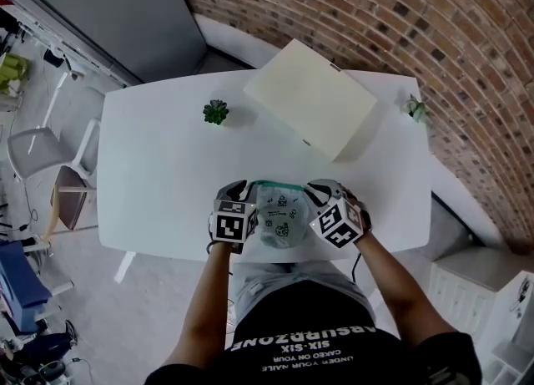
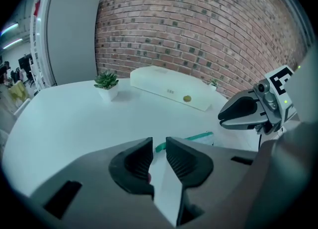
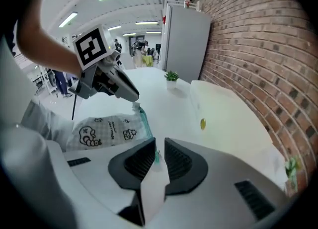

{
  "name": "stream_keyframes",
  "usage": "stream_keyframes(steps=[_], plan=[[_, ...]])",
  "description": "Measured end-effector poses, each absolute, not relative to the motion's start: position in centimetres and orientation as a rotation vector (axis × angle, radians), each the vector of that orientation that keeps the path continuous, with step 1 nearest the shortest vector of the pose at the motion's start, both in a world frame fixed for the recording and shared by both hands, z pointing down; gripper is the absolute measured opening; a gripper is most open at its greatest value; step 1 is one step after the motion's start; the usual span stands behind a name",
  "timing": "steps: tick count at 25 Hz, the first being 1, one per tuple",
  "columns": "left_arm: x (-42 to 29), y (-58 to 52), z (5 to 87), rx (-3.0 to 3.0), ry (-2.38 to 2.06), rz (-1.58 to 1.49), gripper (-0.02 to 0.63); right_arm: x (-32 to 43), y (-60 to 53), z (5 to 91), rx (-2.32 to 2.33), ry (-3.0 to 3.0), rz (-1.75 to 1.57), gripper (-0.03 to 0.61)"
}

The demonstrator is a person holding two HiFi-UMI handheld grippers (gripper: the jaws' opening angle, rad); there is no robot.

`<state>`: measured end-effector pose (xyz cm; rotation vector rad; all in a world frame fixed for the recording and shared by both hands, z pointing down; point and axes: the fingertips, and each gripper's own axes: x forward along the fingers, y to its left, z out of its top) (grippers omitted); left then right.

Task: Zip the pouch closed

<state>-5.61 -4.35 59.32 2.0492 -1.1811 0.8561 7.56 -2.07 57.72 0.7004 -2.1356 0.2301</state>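
A pale checked pouch (image 1: 279,216) with small cartoon prints lies on the white table (image 1: 158,174) near its front edge, its green zipper (image 1: 275,184) along the far side. My left gripper (image 1: 235,188) sits at the pouch's left end and my right gripper (image 1: 322,188) at its right end. In the left gripper view the jaws (image 2: 159,159) stand slightly apart with nothing pressed between them; the zipper (image 2: 196,136) shows just beyond. In the right gripper view the jaws (image 3: 158,158) are parted, and the zipper's green end (image 3: 157,156) shows in the gap without being pinched. The pouch (image 3: 107,131) stretches toward the left gripper (image 3: 130,96).
A flat cream box (image 1: 310,108) lies at the back of the table, toward the right. A small potted plant (image 1: 215,112) stands at the back left and another (image 1: 415,108) at the right edge by the brick wall. A chair (image 1: 50,158) stands left of the table.
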Motion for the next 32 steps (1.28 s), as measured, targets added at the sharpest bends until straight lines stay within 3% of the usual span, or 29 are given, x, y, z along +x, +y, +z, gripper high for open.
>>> stream_keyframes(steps=[11,19,24,32], plan=[[-3.6,-3.4,52.3,2.177,-1.245,0.726,0.067,5.9,-0.4,52.3,0.891,-2.299,0.320,0.049],[-2.0,-1.2,49.5,2.210,-1.308,0.646,0.064,5.1,1.4,49.8,1.004,-2.402,0.426,0.005],[-0.5,0.6,48.8,2.235,-1.269,0.614,0.014,4.7,2.1,48.4,1.078,-2.444,0.451,-0.003],[1.2,2.3,47.6,2.298,-1.222,0.558,0.006,5.0,3.1,47.4,1.174,-2.439,0.459,-0.003]])
